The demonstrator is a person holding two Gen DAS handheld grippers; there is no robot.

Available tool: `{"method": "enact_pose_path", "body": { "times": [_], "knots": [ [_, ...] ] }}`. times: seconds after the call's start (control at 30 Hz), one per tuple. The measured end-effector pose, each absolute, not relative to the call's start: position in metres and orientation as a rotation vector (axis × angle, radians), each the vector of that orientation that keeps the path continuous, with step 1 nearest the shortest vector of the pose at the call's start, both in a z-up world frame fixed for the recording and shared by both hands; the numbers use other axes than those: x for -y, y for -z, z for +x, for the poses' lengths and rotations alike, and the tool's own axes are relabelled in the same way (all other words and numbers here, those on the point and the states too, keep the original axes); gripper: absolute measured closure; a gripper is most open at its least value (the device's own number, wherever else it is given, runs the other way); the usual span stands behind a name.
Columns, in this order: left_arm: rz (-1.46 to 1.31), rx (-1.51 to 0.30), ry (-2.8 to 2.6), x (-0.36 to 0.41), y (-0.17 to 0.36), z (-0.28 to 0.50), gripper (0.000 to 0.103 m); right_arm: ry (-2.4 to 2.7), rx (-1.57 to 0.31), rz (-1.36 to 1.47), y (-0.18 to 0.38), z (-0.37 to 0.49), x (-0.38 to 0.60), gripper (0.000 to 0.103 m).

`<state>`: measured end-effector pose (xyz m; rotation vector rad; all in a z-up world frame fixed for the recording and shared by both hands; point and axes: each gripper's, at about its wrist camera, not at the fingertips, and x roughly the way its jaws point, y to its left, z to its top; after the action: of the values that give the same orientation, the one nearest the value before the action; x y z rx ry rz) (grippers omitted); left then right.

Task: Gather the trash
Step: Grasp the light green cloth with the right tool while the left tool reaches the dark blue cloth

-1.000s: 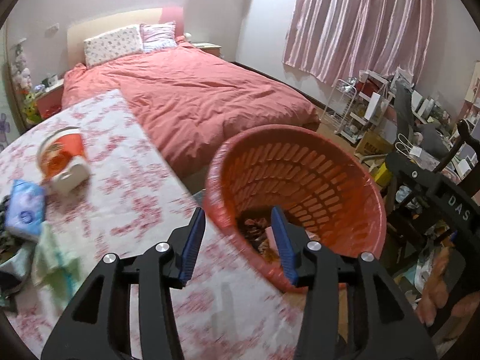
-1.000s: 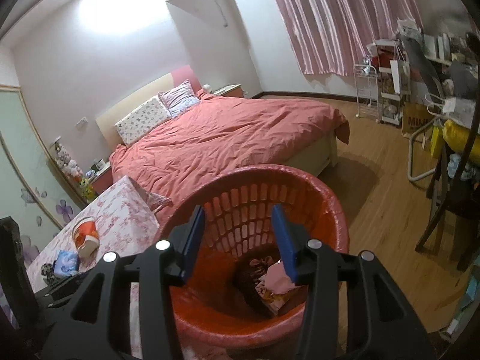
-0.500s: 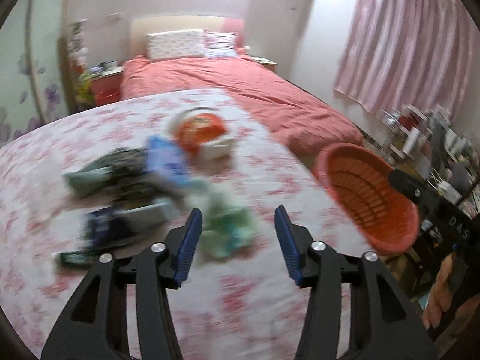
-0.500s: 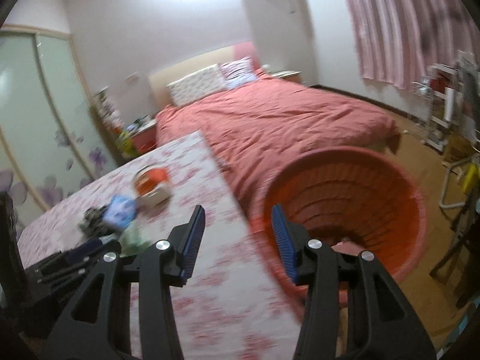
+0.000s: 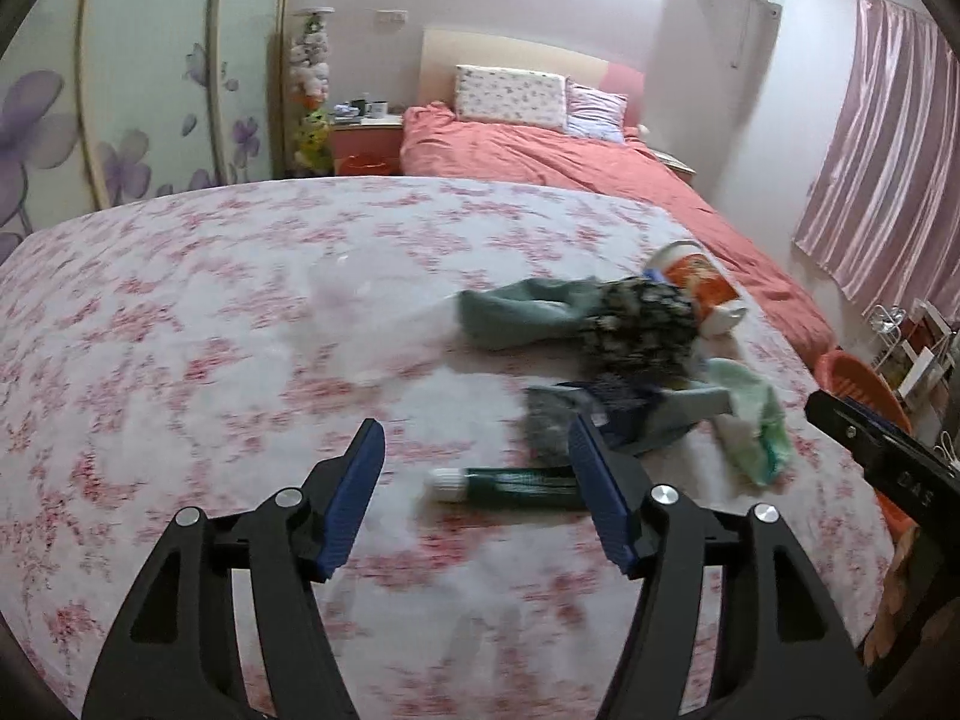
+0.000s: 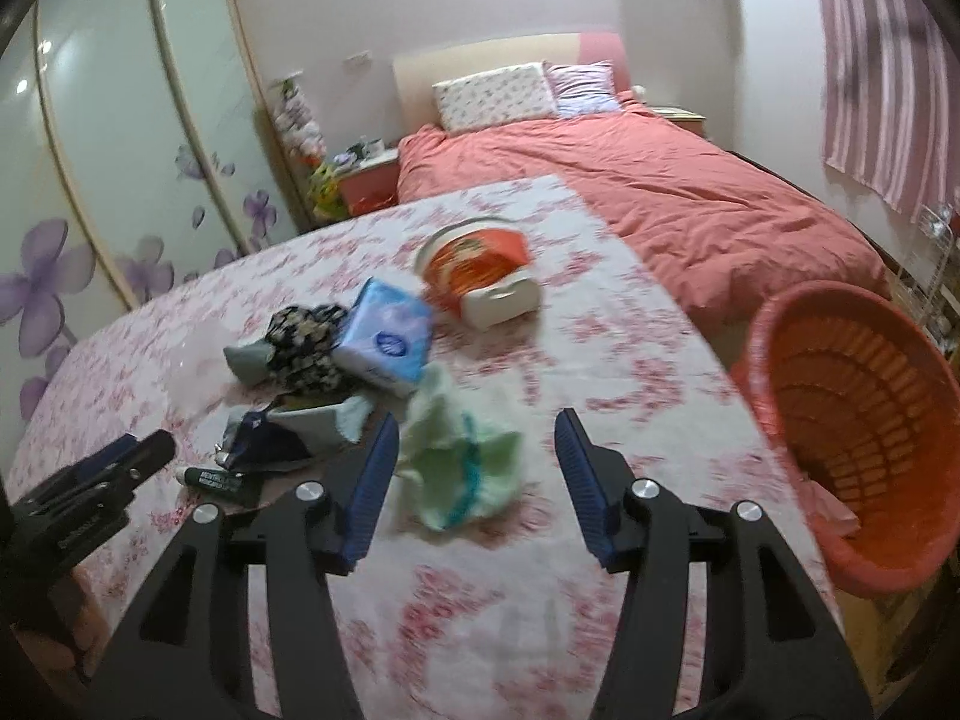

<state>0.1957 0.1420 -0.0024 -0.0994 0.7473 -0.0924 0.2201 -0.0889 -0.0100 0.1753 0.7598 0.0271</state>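
Note:
Trash lies in a heap on the flowered table (image 5: 180,330). A green tube (image 5: 504,483) lies just ahead of my open, empty left gripper (image 5: 474,480). A pale green crumpled wad (image 6: 462,468) lies between the open jaws of my empty right gripper (image 6: 474,468). Beyond are a blue tissue pack (image 6: 387,345), a dark flowered bag (image 6: 306,342), dark blue wrappers (image 6: 264,444) and a red and white cup (image 6: 480,276) on its side. The red basket (image 6: 852,414) stands off the table's right edge, with pink scraps at its bottom.
A bed with a red cover (image 6: 660,192) lies behind the table. A wardrobe with flower-print doors (image 6: 120,150) fills the left wall. A pink curtain (image 5: 888,150) hangs at the right. The other gripper shows at each view's edge (image 5: 882,462) (image 6: 90,480).
Both grippers have swung from over the red basket back to the left, over the table and its heap of trash. Both remain open and empty.

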Motion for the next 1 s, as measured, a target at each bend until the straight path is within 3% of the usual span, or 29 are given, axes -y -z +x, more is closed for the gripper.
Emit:
{"method": "enact_pose_path", "body": {
  "times": [0.27,0.47,0.53,0.63,1.0],
  "knots": [
    [-0.128,-0.752,0.086,-0.167,0.008,0.192,0.039,-0.019,-0.828,0.178,0.032,0.248,0.069,0.052],
    [-0.127,-0.758,0.11,-0.166,0.008,0.192,0.039,0.007,-0.861,0.152,0.043,0.257,0.067,0.069],
    [-0.125,-0.76,0.122,-0.162,0.008,0.192,0.039,0.015,-0.861,0.131,0.043,0.256,0.068,0.084],
    [-0.122,-0.764,0.145,-0.154,0.007,0.193,0.039,0.021,-0.858,0.136,0.043,0.252,0.074,0.092],
    [-0.062,-0.767,0.229,-0.104,0.002,0.2,0.037,0.058,-0.776,0.201,0.022,0.219,0.11,0.093]
  ]
}}
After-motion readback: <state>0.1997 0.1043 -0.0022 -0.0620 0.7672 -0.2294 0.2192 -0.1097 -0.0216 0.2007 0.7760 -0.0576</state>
